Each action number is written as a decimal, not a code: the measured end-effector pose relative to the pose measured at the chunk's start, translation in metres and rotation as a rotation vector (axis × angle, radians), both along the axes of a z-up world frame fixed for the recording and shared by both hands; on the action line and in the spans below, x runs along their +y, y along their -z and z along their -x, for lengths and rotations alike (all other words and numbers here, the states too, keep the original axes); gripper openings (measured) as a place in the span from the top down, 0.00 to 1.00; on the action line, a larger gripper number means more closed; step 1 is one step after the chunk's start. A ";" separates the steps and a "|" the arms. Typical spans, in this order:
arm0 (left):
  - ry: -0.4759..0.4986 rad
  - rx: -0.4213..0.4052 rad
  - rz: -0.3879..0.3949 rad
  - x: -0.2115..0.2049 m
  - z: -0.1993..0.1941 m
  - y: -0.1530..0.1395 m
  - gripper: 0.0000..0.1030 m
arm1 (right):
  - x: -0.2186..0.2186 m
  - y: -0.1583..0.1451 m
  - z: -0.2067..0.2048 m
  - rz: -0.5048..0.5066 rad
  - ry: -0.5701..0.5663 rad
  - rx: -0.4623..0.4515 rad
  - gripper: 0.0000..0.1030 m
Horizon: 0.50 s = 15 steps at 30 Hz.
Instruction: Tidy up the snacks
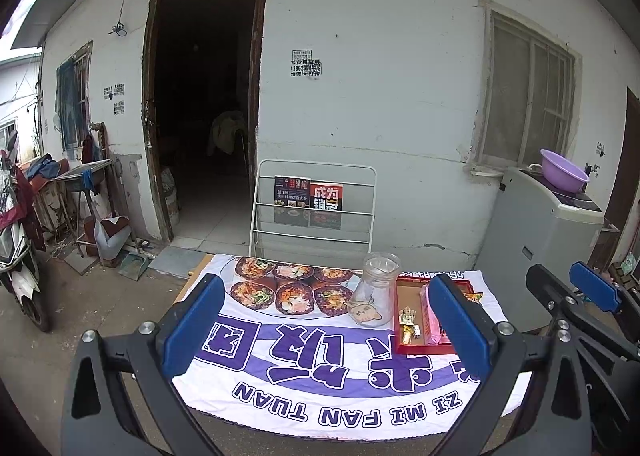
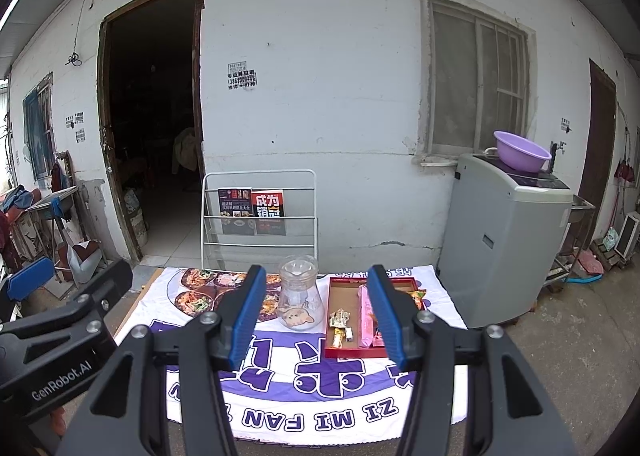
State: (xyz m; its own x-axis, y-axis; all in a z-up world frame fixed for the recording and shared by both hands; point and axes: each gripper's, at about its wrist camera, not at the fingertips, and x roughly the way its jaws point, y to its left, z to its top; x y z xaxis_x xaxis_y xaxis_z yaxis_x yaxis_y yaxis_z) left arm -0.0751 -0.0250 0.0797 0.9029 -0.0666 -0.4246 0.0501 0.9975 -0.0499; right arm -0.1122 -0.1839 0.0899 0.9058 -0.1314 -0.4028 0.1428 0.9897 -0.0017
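A red tray point(image 1: 404, 347) point(image 2: 333, 353) lies on the right of the banner-covered table point(image 1: 320, 396) point(image 2: 320, 416). In the tray are a long pink packet point(image 1: 429, 316) point(image 2: 366, 316) and some small wrapped snacks point(image 1: 408, 322) point(image 2: 340, 326). An orange packet point(image 1: 475, 296) point(image 2: 418, 296) sits at its far right corner. A clear glass jar with a cat sticker point(image 1: 374, 292) point(image 2: 300, 300) stands just left of the tray. My left gripper point(image 1: 328, 320) point(image 2: 68, 284) hovers in front of the table, open wide and empty. My right gripper point(image 2: 318, 312) point(image 1: 568, 288) hangs beside it, open with nothing between its pads.
Behind the table, a white wire rack point(image 1: 312, 196) point(image 2: 260, 212) with two books leans on the wall. A grey washing machine point(image 1: 540, 240) point(image 2: 500, 240) with a purple basin point(image 1: 564, 170) point(image 2: 520, 152) stands to the right. Left are a dark doorway and a scooter point(image 1: 16, 248).
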 end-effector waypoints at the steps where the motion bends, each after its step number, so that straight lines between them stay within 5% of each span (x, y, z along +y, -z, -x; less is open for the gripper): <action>1: 0.002 0.002 0.000 0.001 0.000 0.000 0.00 | 0.000 0.000 0.000 0.000 0.000 0.001 0.50; 15: 0.025 0.020 0.008 0.012 -0.008 0.003 0.00 | 0.012 0.007 -0.006 0.001 0.019 0.015 0.50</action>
State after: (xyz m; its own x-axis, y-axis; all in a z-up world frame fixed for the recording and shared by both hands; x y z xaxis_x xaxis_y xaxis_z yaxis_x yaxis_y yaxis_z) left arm -0.0671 -0.0126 0.0764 0.8921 -0.0926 -0.4422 0.0738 0.9955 -0.0596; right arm -0.1064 -0.1724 0.0832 0.8970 -0.1493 -0.4160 0.1620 0.9868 -0.0048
